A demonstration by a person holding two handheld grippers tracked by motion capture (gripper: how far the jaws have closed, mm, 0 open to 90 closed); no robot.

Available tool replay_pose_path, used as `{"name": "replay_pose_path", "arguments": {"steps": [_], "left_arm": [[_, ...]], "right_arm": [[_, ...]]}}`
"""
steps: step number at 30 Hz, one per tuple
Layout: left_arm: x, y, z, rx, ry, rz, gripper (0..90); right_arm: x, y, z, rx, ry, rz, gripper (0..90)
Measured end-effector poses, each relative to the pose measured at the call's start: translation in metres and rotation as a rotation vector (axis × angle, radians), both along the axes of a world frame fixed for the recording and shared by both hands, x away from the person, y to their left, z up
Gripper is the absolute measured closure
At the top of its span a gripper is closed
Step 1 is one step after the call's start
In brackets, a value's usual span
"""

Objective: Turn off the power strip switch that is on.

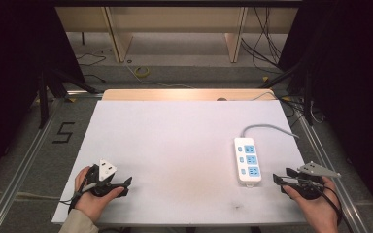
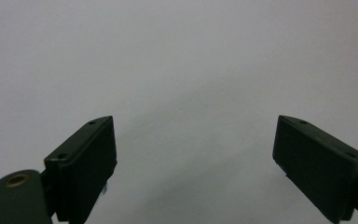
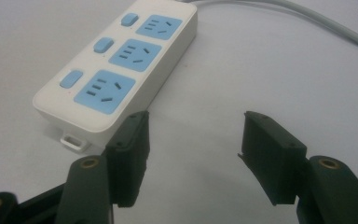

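Right claw (image 3: pixel 193 158) wide, empty, low on bench (image 1: pixel 175 141) just beside power strip's (image 1: pixel 248 160) near end, likely lined up for a grab. Left claw (image 2: pixel 193 168) wide too, parked well apart over bare white surface. Strip lies flat, right side, cord (image 1: pixel 267 128) trailing away.

a: power strip (image 3: pixel 116 70) cable (image 3: pixel 307 21) runs off the top right edge in the right gripper view. can't see a plug.

b: high view, same cable (image 1: pixel 267 128) drops past the table (image 1: pixel 175 145) edge, its end out of sight.

a: left gripper (image 2: pixel 193 154) jaw bases are cut by the bottom edge in its own view.

b: switch markings on the strip are too small to read.
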State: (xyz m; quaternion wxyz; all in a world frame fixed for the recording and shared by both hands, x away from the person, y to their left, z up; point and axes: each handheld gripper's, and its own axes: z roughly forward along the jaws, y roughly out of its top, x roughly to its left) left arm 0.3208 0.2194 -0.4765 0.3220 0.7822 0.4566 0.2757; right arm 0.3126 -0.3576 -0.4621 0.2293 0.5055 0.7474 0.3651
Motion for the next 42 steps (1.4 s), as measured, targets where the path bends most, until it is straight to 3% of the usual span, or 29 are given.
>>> {"name": "replay_pose_path", "arguments": {"steps": [9,13,17,24,29,42], "left_arm": [[-0.001,0.000,0.000,0.004,0.001,-0.006,13.4],[0.000,0.000,0.000,-0.002,-0.005,-0.003,13.7],[0.000,0.000,0.000,-0.003,-0.003,-0.001,13.9],[0.000,0.000,0.000,-0.003,-0.009,0.000,14.2],[0.000,0.000,0.000,0.002,-0.009,-0.001,14.4],[0.001,-0.001,0.000,0.003,-0.016,0.001,14.5]], "right_arm": [[0.002,0.002,0.003,-0.052,0.032,0.035,51.5],[0.003,0.002,0.005,-0.062,0.038,0.047,59.6],[0.005,0.003,0.009,-0.068,0.054,0.073,74.7],[0.006,0.006,0.013,-0.092,0.054,0.098,89.7],[0.006,0.007,0.016,-0.110,0.045,0.099,90.0],[0.011,0.012,0.018,-0.123,0.088,0.098,90.0]]}}
